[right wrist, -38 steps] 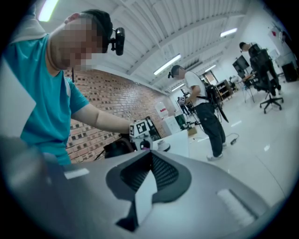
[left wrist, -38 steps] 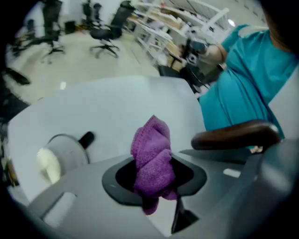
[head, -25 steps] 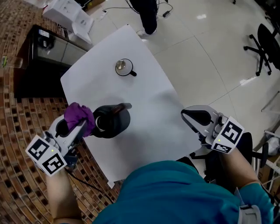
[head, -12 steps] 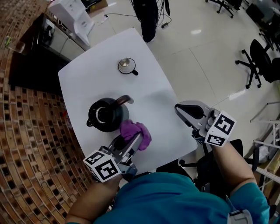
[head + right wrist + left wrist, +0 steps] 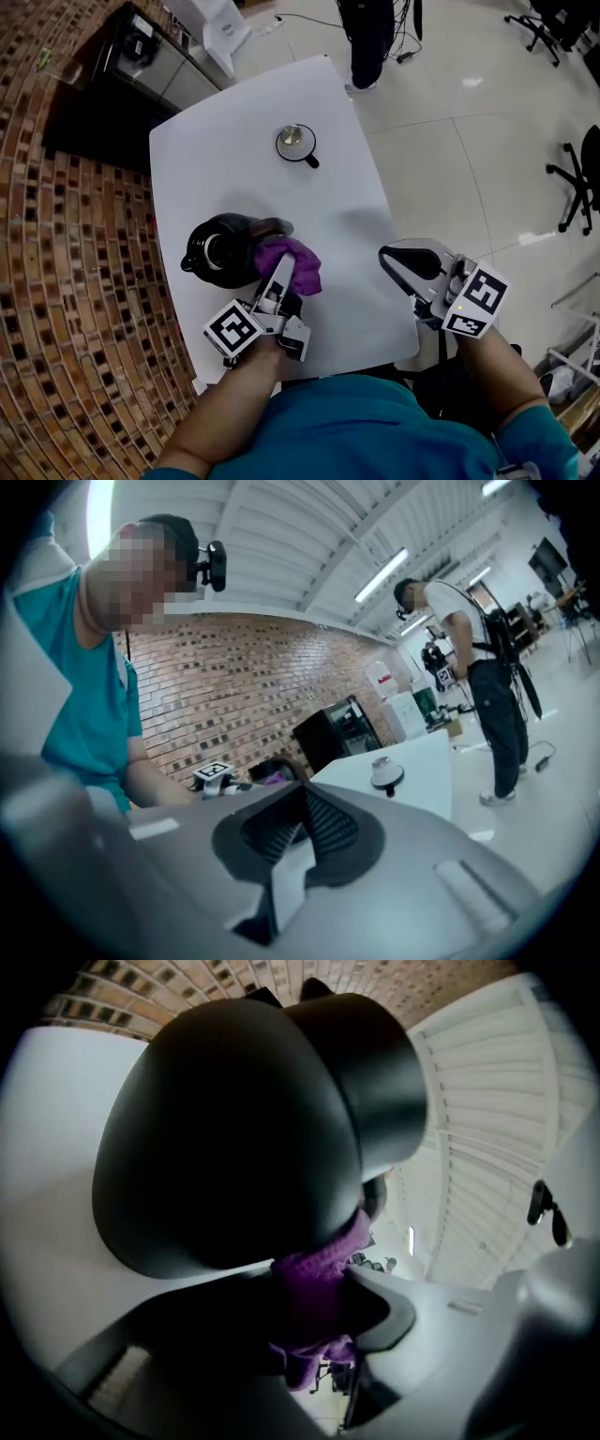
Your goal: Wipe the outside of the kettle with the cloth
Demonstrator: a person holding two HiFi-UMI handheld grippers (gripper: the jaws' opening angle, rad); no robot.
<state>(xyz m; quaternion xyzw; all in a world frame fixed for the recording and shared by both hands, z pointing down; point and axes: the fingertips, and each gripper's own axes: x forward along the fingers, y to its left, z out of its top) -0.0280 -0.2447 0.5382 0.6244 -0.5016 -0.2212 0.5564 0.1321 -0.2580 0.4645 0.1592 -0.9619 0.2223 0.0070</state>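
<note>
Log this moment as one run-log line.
step: wipe kettle outside | left gripper: shut on cloth, against kettle side | right gripper: shut, empty, at table edge | lid: on table, apart from kettle

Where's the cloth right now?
In the head view, left of centre, the purple cloth is clamped in the left gripper and pressed against the side of the black kettle nearest the person, close to its handle.

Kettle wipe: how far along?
Done: the purple cloth is clamped in the left hand-held gripper. In hand: the cloth is pressed against the black kettle, on its side. Left: how much has been wiped can't be told, since no surface difference shows. The right hand-held gripper is shut, empty and off to the side.
</note>
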